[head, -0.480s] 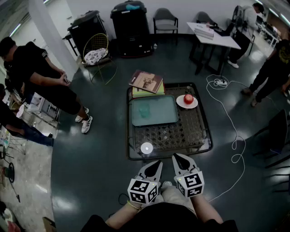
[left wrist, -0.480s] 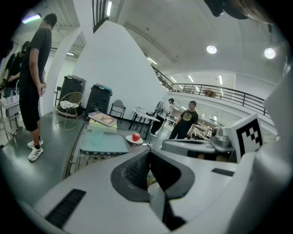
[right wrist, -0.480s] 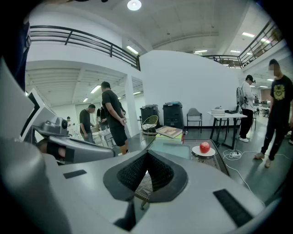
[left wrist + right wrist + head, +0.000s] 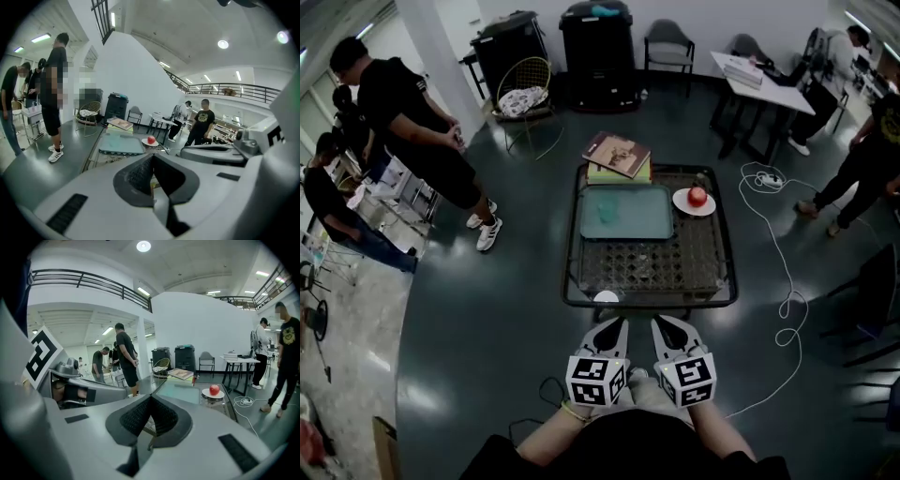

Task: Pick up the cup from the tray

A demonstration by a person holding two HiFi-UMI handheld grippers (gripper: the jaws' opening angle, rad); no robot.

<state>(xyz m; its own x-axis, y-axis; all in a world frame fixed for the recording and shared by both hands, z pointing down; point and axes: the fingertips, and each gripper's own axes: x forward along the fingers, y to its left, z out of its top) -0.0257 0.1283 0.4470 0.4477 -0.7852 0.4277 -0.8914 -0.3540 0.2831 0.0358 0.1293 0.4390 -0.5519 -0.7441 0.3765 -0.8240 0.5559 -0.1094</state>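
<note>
A translucent teal cup (image 4: 607,210) stands upright on the left part of a teal tray (image 4: 642,217), which lies on the far half of a low wire-top table (image 4: 712,281). My left gripper (image 4: 617,324) and right gripper (image 4: 662,324) hang side by side, close to my body, just short of the table's near edge. Both are shut with nothing between the jaws. The left gripper view shows its jaws (image 4: 152,160) closed and the tray (image 4: 121,143) far ahead. In the right gripper view the jaws (image 4: 150,400) are closed too, with the tray (image 4: 185,393) beyond them.
A red apple (image 4: 697,196) rests on a white plate (image 4: 682,204) right of the tray. Books (image 4: 619,156) lie stacked at the table's far edge, and a small white disc (image 4: 606,297) sits at its near edge. A white cable (image 4: 776,246) trails on the floor to the right. People stand at left and right.
The head view has shifted: the table sits a little higher and farther in the picture. Both grippers remain shut near my body, side by side.
</note>
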